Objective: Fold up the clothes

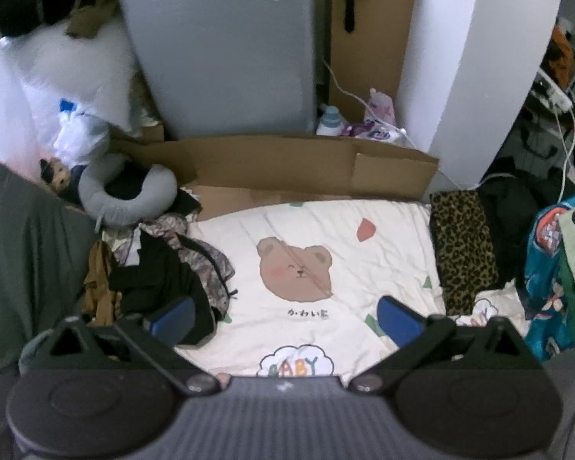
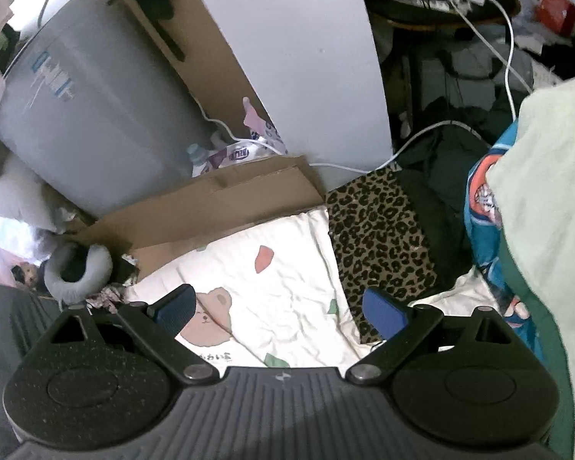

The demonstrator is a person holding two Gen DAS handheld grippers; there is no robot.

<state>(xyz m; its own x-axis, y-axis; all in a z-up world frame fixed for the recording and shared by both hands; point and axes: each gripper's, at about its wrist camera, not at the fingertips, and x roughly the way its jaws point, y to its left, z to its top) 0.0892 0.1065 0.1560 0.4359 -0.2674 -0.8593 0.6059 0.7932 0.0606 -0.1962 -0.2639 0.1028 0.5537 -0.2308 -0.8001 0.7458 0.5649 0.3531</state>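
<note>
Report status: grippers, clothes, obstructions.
Left gripper open, empty. Right gripper open, empty. Unfolded clothes pile left, leopard-print garment right. Bear blanket between, unobstructed.
</note>
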